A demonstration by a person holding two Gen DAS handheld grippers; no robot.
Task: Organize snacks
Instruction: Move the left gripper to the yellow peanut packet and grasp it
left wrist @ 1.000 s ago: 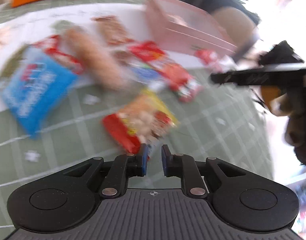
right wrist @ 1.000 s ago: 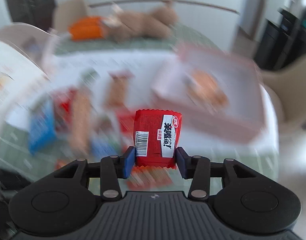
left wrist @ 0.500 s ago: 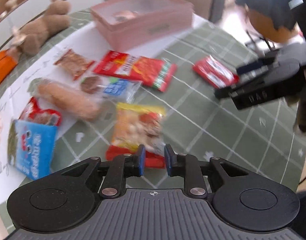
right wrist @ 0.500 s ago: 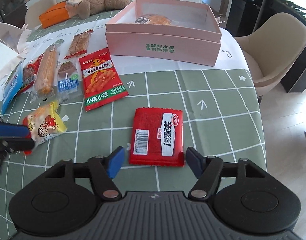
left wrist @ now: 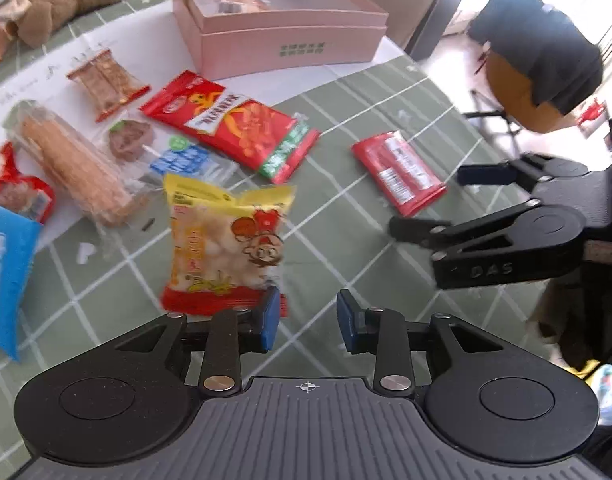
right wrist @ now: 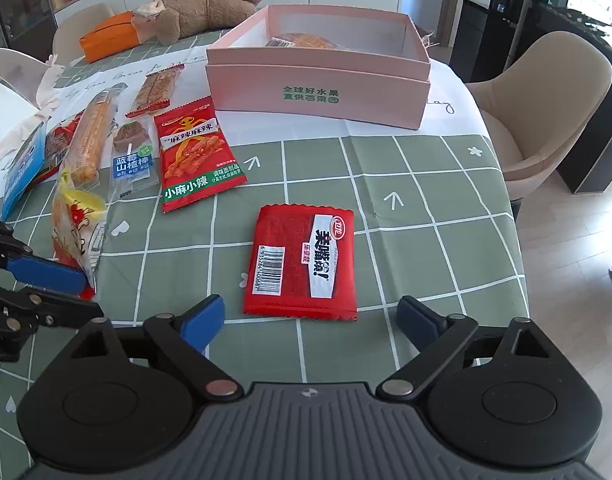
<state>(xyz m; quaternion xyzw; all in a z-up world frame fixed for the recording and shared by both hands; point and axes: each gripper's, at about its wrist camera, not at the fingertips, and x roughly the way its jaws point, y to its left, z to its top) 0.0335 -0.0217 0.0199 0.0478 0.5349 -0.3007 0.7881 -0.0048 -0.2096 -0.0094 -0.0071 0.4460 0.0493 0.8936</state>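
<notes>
My right gripper (right wrist: 311, 320) has its jaws opening wide. A red snack packet (right wrist: 302, 264) lies flat on the green checked tablecloth just ahead of them, untouched. My left gripper (left wrist: 307, 320) is also opening, with nothing between its pads. A yellow snack bag with a red bottom edge (left wrist: 226, 244) sits right at its left finger (left wrist: 270, 318). The left wrist view also shows the red snack packet (left wrist: 397, 172) and the right gripper (left wrist: 429, 200) beside it. An open pink box (right wrist: 321, 96) stands behind with one snack inside.
Several more snacks lie in a row at the left: a red chilli-strip bag (right wrist: 198, 156), a long bread roll (right wrist: 92, 136) and a blue bag (right wrist: 22, 168). A teddy bear (right wrist: 210, 8) and an orange box (right wrist: 108, 40) are at the back. A beige chair (right wrist: 553, 112) stands beyond the table's right edge.
The right gripper came down, opened and left the red packet lying on the cloth. The left gripper has swung round and its jaws have spread apart beside the yellow bag.
</notes>
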